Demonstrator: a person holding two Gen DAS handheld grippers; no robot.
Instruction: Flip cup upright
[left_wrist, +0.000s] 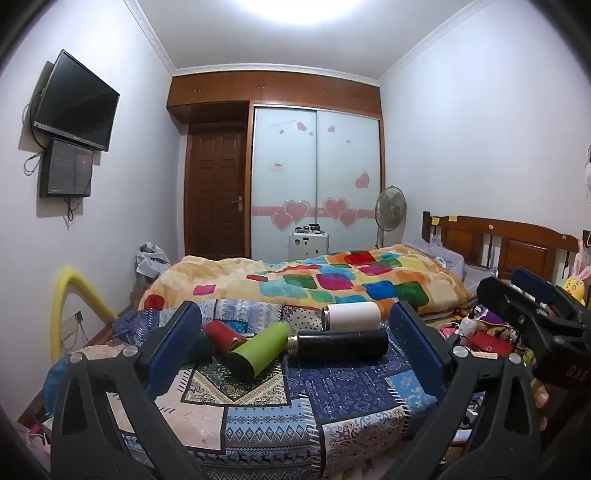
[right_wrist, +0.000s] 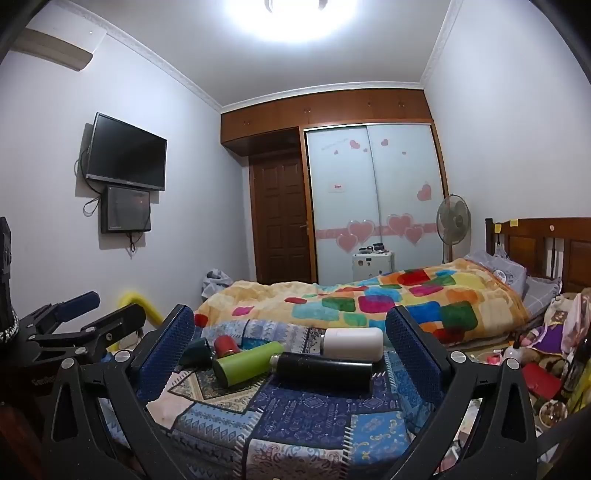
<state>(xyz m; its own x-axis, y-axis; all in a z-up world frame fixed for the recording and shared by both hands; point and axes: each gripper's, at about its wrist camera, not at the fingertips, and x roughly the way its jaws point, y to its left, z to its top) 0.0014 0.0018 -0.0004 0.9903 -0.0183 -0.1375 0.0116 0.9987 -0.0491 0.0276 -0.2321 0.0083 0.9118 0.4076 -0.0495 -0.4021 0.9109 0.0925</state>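
Cups: five lay on my patchwork cloth (left_wrist: 258, 406) — white (left_wrist: 352, 315), black (left_wrist: 340, 345), green (left_wrist: 260, 349), red (left_wrist: 223, 336), dark teal (right_wrist: 197, 352).
Left claw (left_wrist: 295, 343): gaped, empty.
Right claw (right_wrist: 290, 354): gaped, empty.
Writing: unreadable.

L claw (left_wrist: 295, 343) is wide open, both blue pads apart, nothing between them. R claw (right_wrist: 290, 354) is also wide open, holds nothing. Both point fwd, about level, side by side. R claw shows at right edge of L view (left_wrist: 532, 295); L claw at left edge of R view (right_wrist: 85, 317).
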